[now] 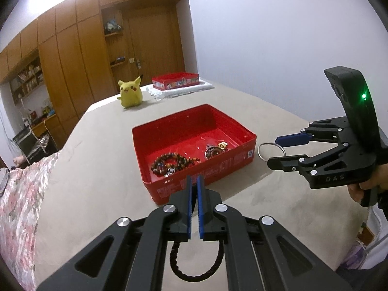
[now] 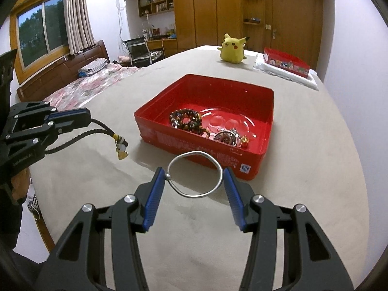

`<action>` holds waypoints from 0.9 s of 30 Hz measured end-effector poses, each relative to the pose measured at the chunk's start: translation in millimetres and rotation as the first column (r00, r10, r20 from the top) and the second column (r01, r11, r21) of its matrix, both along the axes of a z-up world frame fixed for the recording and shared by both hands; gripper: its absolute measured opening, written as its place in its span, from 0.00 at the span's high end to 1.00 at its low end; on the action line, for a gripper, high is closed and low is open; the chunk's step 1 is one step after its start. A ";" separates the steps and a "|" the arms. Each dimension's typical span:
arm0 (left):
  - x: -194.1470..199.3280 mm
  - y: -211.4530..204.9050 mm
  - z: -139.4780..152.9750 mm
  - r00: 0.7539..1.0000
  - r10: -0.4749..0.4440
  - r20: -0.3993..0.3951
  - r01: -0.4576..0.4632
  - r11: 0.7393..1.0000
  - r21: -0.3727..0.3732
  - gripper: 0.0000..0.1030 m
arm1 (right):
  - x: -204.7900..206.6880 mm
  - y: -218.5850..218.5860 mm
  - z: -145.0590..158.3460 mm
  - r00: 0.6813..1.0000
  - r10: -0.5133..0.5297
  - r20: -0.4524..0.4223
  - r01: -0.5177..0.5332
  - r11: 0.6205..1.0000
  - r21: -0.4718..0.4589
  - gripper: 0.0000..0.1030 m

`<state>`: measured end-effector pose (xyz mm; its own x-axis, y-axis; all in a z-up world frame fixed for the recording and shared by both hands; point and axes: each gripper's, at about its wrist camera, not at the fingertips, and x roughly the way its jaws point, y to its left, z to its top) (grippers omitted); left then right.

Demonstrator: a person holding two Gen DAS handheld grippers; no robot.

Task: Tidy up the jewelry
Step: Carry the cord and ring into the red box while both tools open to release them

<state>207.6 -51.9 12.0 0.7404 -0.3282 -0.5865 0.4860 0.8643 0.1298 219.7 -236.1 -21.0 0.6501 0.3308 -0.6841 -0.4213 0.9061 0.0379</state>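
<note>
A red tin box sits on the beige bed cover. It holds a beaded bracelet, a round pendant and a small gold charm. My left gripper is shut on a black braided cord with a gold charm hanging from it, in front of the box. My right gripper holds a silver bangle between its pads, just right of the box.
A yellow plush toy sits at the far end of the bed. A second red tin rests on a white cloth beside it. A floral quilt lies at the left. Wooden wardrobes stand behind.
</note>
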 end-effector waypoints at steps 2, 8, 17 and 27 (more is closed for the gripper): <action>0.0 -1.0 5.3 1.000 -0.003 0.013 0.003 1.000 0.003 0.97 | -0.1 0.1 3.8 1.000 0.002 0.007 -0.002 1.000 -0.003 0.53; 4.8 1.6 17.6 0.999 -0.005 0.036 0.005 1.000 0.000 0.97 | 3.6 -2.2 15.6 1.000 0.002 0.022 -0.002 1.000 0.000 0.53; 22.8 2.3 32.7 0.998 -0.004 0.067 0.003 1.000 0.008 0.97 | 26.0 -5.2 30.2 0.999 0.006 0.036 -0.006 1.000 -0.007 0.53; 68.5 4.1 44.1 0.998 0.003 0.065 -0.004 1.000 0.006 0.97 | 73.7 -2.6 37.9 1.000 0.009 0.020 -0.009 1.000 -0.010 0.53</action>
